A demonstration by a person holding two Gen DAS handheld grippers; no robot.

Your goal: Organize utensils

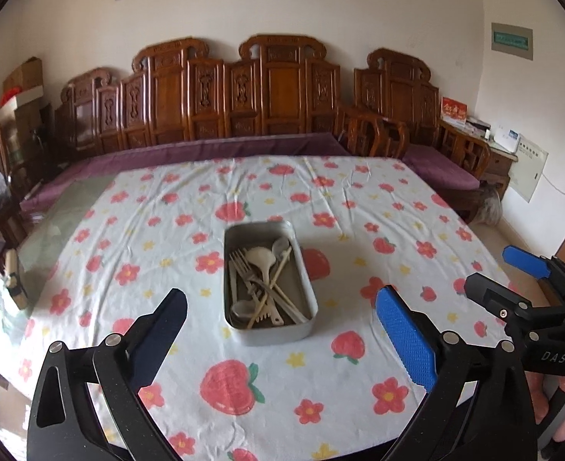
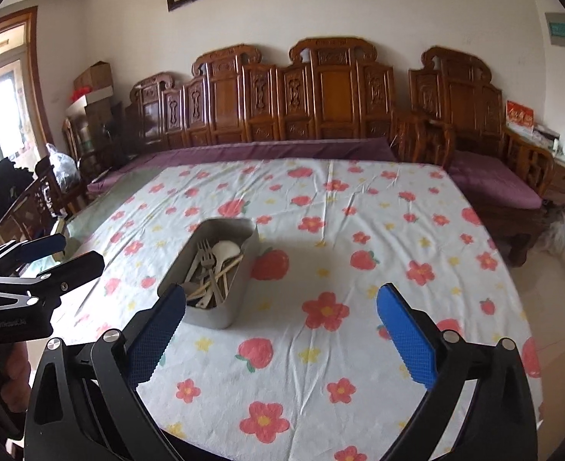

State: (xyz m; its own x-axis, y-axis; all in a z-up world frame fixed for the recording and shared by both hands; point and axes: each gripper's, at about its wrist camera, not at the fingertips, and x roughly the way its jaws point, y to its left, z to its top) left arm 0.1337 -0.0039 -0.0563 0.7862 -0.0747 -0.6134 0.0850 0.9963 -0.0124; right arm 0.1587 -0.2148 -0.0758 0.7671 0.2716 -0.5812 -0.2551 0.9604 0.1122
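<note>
We find the left tongs (image 1: 282, 330) and right tongs (image 2: 282, 326) nearest us, over the tabletop's near edge, both spread wide and holding nothing; we judge them clear of finished work. One grey tray (image 1: 233, 230) sits mid-tabletop (image 1: 397, 199), gathering the utensils (image 1: 261, 284): at least two forks, two spoons and several chopsticks, overlapped beyond exact count. None lies outside.

Grey tray (image 1: 308, 299); white tablecloth (image 1: 359, 199), red flowers.
</note>
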